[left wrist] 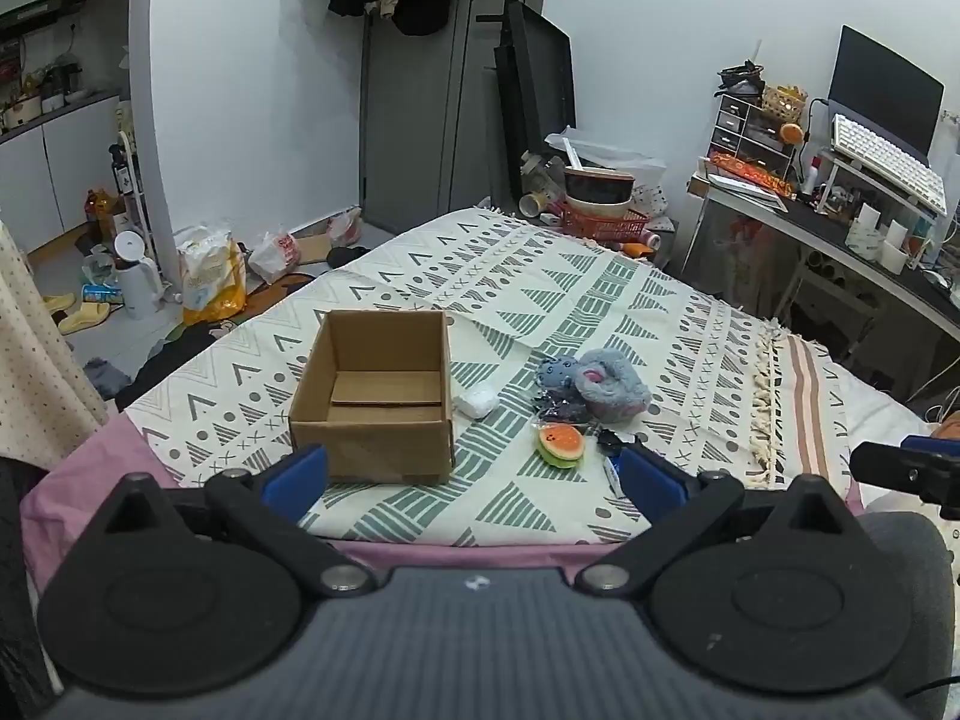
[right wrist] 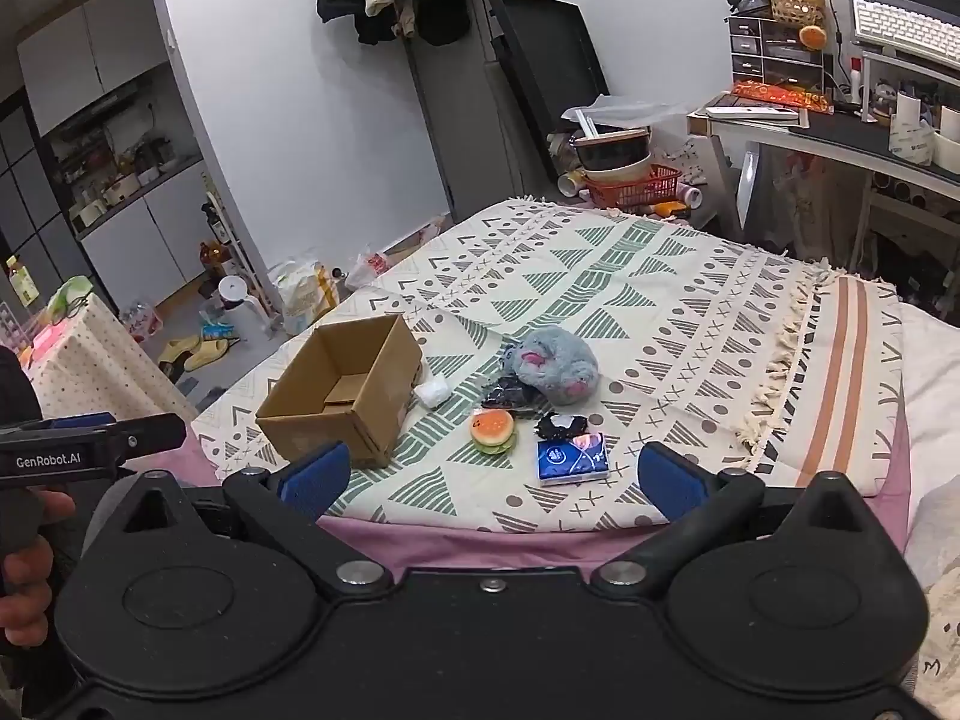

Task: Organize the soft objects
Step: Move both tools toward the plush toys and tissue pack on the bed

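An open, empty cardboard box [left wrist: 375, 396] [right wrist: 345, 390] stands on the patterned bedspread [left wrist: 540, 294] [right wrist: 660, 300]. Right of it lie a small white soft lump [left wrist: 477, 403] [right wrist: 433, 391], a grey plush toy [left wrist: 609, 387] [right wrist: 555, 365], a burger-shaped squishy [left wrist: 561, 445] [right wrist: 493, 431], dark wrapped items [right wrist: 561, 425] and a blue tissue pack [right wrist: 573, 459]. My left gripper [left wrist: 474, 477] is open and empty at the near edge of the bed, in front of the box. My right gripper [right wrist: 492, 477] is open and empty, in front of the squishy and tissue pack.
A red basket with stacked bowls [left wrist: 600, 204] [right wrist: 630, 177] sits past the bed's far end. A cluttered desk [left wrist: 840, 222] [right wrist: 840, 132] stands at the right. Bags, a kettle and slippers litter the floor at the left [left wrist: 180, 282] [right wrist: 240, 312].
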Tool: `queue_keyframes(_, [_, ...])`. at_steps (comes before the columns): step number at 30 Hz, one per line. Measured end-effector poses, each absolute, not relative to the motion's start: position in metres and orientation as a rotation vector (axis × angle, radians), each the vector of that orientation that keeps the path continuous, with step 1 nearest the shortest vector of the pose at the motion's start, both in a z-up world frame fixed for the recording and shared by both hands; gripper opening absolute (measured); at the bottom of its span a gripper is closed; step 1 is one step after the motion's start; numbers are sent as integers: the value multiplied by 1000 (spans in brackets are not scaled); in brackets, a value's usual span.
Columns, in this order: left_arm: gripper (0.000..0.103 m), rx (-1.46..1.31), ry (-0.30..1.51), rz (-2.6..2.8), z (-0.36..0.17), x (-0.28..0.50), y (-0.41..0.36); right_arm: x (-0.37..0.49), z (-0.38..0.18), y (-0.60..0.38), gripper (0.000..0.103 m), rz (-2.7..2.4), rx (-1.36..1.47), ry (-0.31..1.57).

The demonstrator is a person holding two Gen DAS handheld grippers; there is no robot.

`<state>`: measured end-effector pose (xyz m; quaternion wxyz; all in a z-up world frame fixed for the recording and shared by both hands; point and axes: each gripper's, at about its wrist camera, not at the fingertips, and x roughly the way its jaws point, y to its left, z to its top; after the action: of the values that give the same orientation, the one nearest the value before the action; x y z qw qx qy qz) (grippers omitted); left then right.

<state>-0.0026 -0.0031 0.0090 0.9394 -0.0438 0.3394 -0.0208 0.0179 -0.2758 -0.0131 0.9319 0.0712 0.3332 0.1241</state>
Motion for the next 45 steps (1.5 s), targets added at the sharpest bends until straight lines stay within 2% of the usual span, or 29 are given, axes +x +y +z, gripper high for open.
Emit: queue_keyframes(45, [102, -111, 659, -87, 13, -2, -15, 16, -9, -280, 103, 208, 139, 669])
